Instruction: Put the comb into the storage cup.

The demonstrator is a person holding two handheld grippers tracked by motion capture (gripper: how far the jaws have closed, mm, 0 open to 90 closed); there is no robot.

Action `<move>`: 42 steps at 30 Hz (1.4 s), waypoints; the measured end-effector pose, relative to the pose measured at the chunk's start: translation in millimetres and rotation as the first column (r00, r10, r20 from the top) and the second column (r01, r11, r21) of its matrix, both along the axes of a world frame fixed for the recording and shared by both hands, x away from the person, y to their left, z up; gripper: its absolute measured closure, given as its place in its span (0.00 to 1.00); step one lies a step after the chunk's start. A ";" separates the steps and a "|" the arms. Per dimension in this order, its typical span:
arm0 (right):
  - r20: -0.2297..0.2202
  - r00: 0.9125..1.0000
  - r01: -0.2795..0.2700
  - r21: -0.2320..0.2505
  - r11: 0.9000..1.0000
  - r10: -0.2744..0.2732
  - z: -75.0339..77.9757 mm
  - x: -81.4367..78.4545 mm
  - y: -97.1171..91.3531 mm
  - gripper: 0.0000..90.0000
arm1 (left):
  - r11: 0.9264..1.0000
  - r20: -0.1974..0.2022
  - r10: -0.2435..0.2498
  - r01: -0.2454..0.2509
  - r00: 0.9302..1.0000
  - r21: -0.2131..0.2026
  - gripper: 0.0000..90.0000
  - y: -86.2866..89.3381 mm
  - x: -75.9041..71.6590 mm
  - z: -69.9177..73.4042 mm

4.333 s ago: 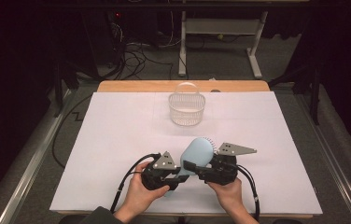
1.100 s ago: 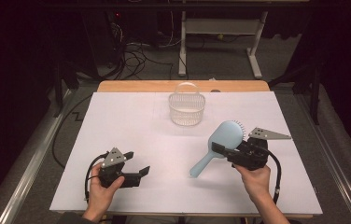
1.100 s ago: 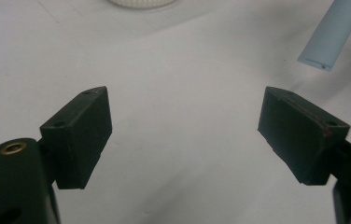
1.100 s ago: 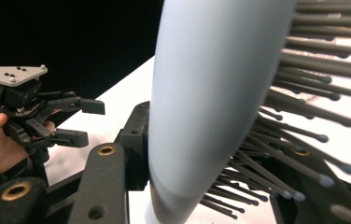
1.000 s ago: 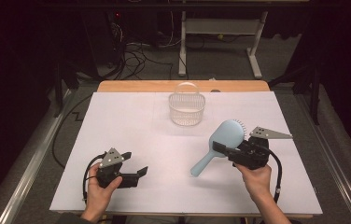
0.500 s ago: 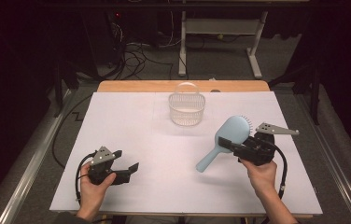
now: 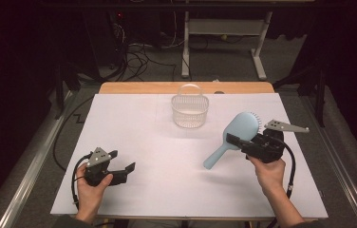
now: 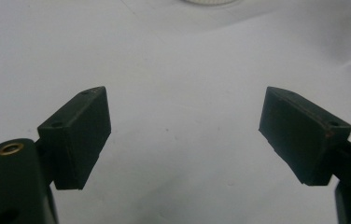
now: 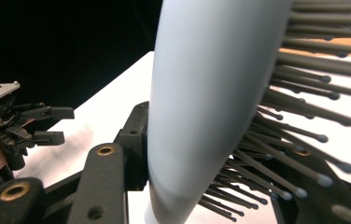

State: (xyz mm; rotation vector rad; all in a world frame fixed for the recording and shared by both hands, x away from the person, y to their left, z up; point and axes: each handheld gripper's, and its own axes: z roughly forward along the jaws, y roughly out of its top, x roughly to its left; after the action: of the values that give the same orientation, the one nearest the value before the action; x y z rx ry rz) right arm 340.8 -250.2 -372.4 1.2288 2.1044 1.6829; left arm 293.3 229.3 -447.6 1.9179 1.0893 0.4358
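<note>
My right gripper (image 7: 237,141) is at the right of the table, shut on a light-blue hairbrush (image 7: 242,125) held above the white surface. The brush's handle slants down to the left and its bristles face right. In the right gripper view the brush's back (image 9: 211,70) is clamped between the jaws of my right gripper (image 9: 220,168), with dark bristles fanning right. My left gripper (image 7: 123,160) is at the front left, low over the table, open and holding nothing. Its jaws stand wide apart in the left gripper view (image 8: 183,126), and my left gripper (image 9: 65,125) is also in the right gripper view.
A clear plastic basket (image 7: 190,111) with a handle stands at the back centre of the white table cover (image 7: 167,156). A wooden strip (image 7: 143,88) runs along the far edge. Beyond it, cables lie on the floor beside a white desk frame (image 7: 257,57).
Earlier both grippers met at the front centre around the brush. The left let go and moved out to the front left. The right carried the brush to the right and slightly up.
</note>
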 end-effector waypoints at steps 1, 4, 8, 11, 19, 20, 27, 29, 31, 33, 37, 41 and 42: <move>0.002 1.000 0.004 0.001 1.000 -0.004 1.1 0.7 -0.5 0.60 | 1.000 0.003 0.003 -0.004 1.000 0.002 0.20 1.0 0.3 0.2; 0.008 1.000 0.017 -0.001 1.000 -0.017 4.5 3.2 -2.2 0.60 | 1.000 0.016 0.007 -0.007 1.000 0.005 0.21 3.4 1.3 0.6; 0.012 0.999 0.033 -0.008 0.999 -0.032 7.8 7.6 -4.3 0.60 | 1.000 0.020 0.010 -0.009 1.000 -0.007 0.22 7.3 3.4 0.1; 0.009 0.999 0.042 -0.011 0.999 -0.042 10.1 10.2 -5.4 0.59 | 1.000 0.020 0.017 -0.016 1.000 -0.020 0.22 11.3 4.8 0.3; 0.014 0.998 0.062 -0.014 0.998 -0.062 17.5 18.8 -9.3 0.59 | 0.999 0.019 0.037 -0.037 0.999 -0.026 0.22 17.9 8.0 -1.2; 0.015 0.998 0.065 -0.016 0.998 -0.065 18.3 19.9 -9.5 0.59 | 0.999 0.020 0.038 -0.038 0.999 -0.022 0.22 18.1 8.3 -1.4; 0.017 0.997 0.072 -0.018 0.997 -0.071 25.2 28.2 -9.8 0.59 | 0.999 0.026 0.040 -0.040 0.999 -0.005 0.22 17.6 8.6 -1.9; 0.018 0.997 0.074 -0.020 0.997 -0.073 27.1 30.6 -9.2 0.59 | 0.999 0.026 0.039 -0.039 0.999 -0.006 0.22 17.5 8.8 -2.1; 0.021 0.997 0.076 -0.020 0.997 -0.075 28.5 33.0 -8.6 0.59 | 0.999 0.026 0.040 -0.040 0.999 -0.006 0.22 17.6 8.8 -2.2; 0.020 0.997 0.077 -0.018 0.997 -0.077 29.4 35.8 -7.6 0.59 | 0.999 0.028 0.044 -0.044 0.999 -0.009 0.22 17.8 8.6 -2.4; 0.018 0.997 0.077 -0.022 0.997 -0.077 31.6 41.2 -3.7 0.59 | 0.999 0.026 0.042 -0.042 0.999 -0.007 0.22 17.5 9.1 -2.8; 0.017 0.997 0.078 -0.034 0.996 -0.077 34.3 47.0 -0.1 0.59 | 0.999 0.031 0.039 -0.039 0.999 -0.008 0.22 17.0 8.8 -2.5; 0.018 0.997 0.079 -0.039 0.996 -0.079 35.1 48.5 0.7 0.59 | 0.999 0.033 0.041 -0.041 0.999 -0.009 0.22 17.1 8.7 -2.7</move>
State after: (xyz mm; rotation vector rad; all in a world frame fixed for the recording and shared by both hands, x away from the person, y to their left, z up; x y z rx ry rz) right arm 389.3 -249.6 -337.3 1.2651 2.0417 1.6053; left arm 302.1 246.4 -450.3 1.8774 1.1090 0.4840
